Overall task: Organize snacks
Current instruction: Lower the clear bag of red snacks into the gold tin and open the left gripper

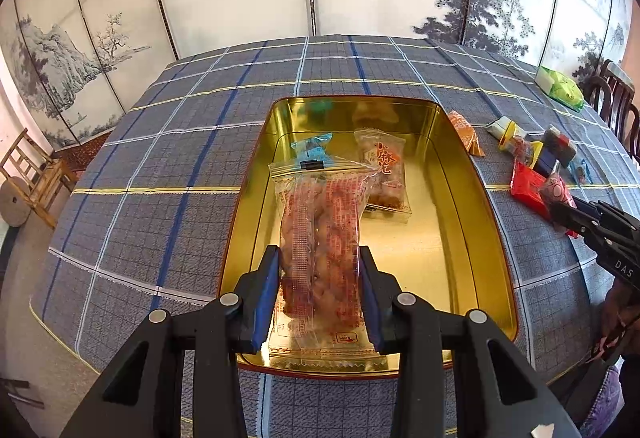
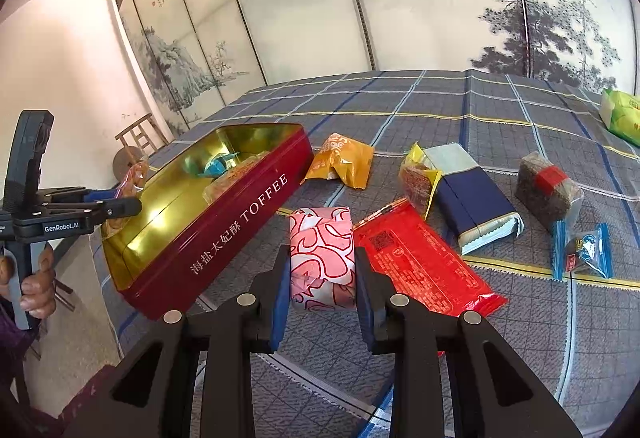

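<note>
A red toffee tin (image 2: 224,222) with a gold inside (image 1: 452,238) lies open on the checked tablecloth. In it lie a clear snack pack with orange print (image 1: 386,173) and a blue-wrapped sweet (image 1: 314,147). My left gripper (image 1: 320,270) is shut on a long clear snack bag (image 1: 320,222) and holds it over the tin's near half. My right gripper (image 2: 322,278) is shut on a pink and white patterned packet (image 2: 322,258), just right of the tin and beside a red packet (image 2: 424,262). The left gripper (image 2: 116,205) also shows at the tin's left end.
Loose snacks lie right of the tin: an orange packet (image 2: 344,161), a navy and pale green pack (image 2: 472,197), a dark block with a red band (image 2: 548,185), a small blue sachet (image 2: 588,250), a green bag (image 2: 624,113). A painted folding screen stands behind the table; wooden chairs (image 1: 36,173) stand at the sides.
</note>
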`<state>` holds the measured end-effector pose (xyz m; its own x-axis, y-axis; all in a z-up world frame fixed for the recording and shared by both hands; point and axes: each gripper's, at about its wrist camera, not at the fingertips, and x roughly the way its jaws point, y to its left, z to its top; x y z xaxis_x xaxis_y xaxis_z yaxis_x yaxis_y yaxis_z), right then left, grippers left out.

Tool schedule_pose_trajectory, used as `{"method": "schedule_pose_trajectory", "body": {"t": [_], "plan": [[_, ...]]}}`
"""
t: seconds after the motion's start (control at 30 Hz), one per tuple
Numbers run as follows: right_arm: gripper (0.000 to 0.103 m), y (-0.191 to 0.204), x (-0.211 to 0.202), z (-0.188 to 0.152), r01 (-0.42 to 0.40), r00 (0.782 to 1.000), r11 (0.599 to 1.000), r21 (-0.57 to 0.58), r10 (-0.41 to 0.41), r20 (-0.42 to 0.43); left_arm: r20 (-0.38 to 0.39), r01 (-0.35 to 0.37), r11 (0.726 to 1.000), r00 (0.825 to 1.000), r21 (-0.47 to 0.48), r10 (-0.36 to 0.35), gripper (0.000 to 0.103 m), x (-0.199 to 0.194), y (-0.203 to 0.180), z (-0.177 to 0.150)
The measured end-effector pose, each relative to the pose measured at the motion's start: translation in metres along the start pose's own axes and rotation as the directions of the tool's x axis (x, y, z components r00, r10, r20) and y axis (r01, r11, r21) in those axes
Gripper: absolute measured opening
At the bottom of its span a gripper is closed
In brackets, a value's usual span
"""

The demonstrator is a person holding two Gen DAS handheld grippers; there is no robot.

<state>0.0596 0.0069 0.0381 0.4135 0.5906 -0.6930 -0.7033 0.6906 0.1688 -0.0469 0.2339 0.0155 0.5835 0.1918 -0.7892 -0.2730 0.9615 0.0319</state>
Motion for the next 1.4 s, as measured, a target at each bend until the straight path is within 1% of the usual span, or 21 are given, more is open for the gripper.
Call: {"method": "schedule_pose_trajectory", "body": {"t": [0.37,0.63,1.23,1.4], "plan": [[0.03,-0.001,0.001,0.0,-0.003,1.0,1.0,-0.002,0.003,-0.005,0.001,-0.021,1.0,1.0,0.01,0.021,0.034,0.006,0.003,0.0],[0.03,-0.001,0.002,-0.002,-0.004,1.0,1.0,-0.003,0.004,-0.009,0.001,-0.025,1.0,1.0,0.011,0.025,0.034,0.007,0.003,0.0],[0.03,0.0,0.003,-0.002,-0.009,1.0,1.0,-0.003,0.009,-0.012,-0.009,-0.043,0.999,0.999,0.023,0.043,0.034,0.023,0.008,0.005],[0.03,0.0,0.003,-0.002,-0.01,1.0,1.0,-0.003,0.01,-0.013,0.025,-0.074,0.997,0.997,0.037,0.074,0.036,0.023,0.007,0.008]]}}
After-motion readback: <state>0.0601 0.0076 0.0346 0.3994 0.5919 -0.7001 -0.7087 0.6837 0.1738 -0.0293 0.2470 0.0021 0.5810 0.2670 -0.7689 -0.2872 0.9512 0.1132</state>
